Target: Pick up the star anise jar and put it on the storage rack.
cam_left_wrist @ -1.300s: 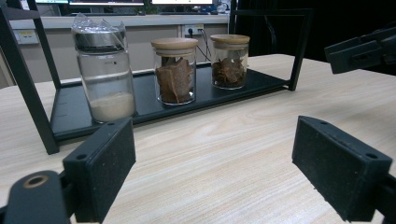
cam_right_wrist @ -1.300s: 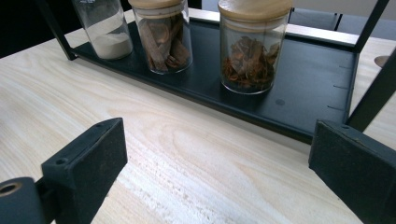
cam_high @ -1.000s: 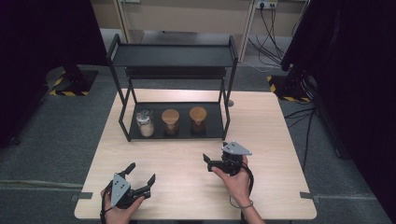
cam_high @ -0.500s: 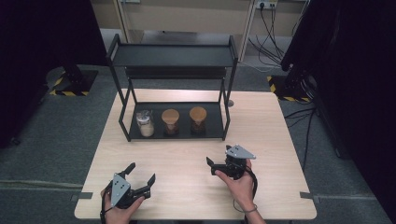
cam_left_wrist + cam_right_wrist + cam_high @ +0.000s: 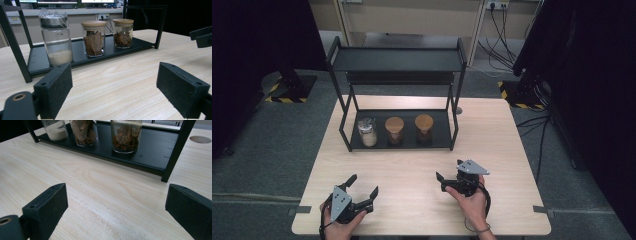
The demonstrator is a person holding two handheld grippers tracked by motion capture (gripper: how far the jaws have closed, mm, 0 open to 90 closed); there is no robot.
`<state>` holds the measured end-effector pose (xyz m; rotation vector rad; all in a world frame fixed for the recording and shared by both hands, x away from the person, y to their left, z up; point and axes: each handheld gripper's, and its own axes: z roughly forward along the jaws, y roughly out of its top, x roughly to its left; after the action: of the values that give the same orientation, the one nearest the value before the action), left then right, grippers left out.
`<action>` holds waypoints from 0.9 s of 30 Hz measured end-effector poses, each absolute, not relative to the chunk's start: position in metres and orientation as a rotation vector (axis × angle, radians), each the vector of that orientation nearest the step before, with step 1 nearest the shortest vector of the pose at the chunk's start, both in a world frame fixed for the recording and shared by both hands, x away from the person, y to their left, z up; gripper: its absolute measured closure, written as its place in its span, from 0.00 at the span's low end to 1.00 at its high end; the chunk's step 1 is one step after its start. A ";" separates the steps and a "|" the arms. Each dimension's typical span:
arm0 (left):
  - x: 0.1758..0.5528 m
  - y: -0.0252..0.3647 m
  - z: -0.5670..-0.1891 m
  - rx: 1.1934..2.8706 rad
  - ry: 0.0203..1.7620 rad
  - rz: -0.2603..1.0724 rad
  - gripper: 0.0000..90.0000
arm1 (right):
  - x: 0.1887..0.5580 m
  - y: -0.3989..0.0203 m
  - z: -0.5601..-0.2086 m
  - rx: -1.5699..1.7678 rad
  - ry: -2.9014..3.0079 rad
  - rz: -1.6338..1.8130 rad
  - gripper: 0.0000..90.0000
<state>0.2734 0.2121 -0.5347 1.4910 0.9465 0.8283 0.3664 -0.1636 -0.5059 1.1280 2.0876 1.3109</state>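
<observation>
Jars are standing in a row on the rack's [image 5: 439, 142] bottom shelf, toward the tabletop's [image 5: 512, 150] far edge. Both grippers are hovering near the front edge, jaws wide and holding nothing: left gripper [image 5: 361, 189], right gripper [image 5: 448, 176]. The right one is facing the right jar [image 5: 126, 135]; it should be approaching level, straddling the glass below the lid, clear of the middle jar [image 5: 83, 131] and the rack's post.

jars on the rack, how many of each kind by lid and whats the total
jars with wooden lids: 2, the middle jar and the right jar, both holding brown pieces
jars without a wooden lid: 1, the left jar with pale powder
total: 3, all on the rack's bottom shelf
</observation>
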 end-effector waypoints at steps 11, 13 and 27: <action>0.273 0.212 -0.535 1.490 0.946 0.831 0.14 | 0.361 -0.171 -0.508 1.140 2.077 1.308 0.05; 0.273 0.212 -0.535 1.490 0.946 0.831 0.14 | 0.359 -0.172 -0.508 1.143 2.076 1.309 0.05; 0.273 0.212 -0.535 1.488 0.949 0.830 0.14 | 0.354 -0.181 -0.513 1.168 2.065 1.311 0.05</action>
<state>0.2733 0.2119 -0.5347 1.4884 0.9486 0.8303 0.3535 -0.1812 -0.5126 1.1678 2.0651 1.3109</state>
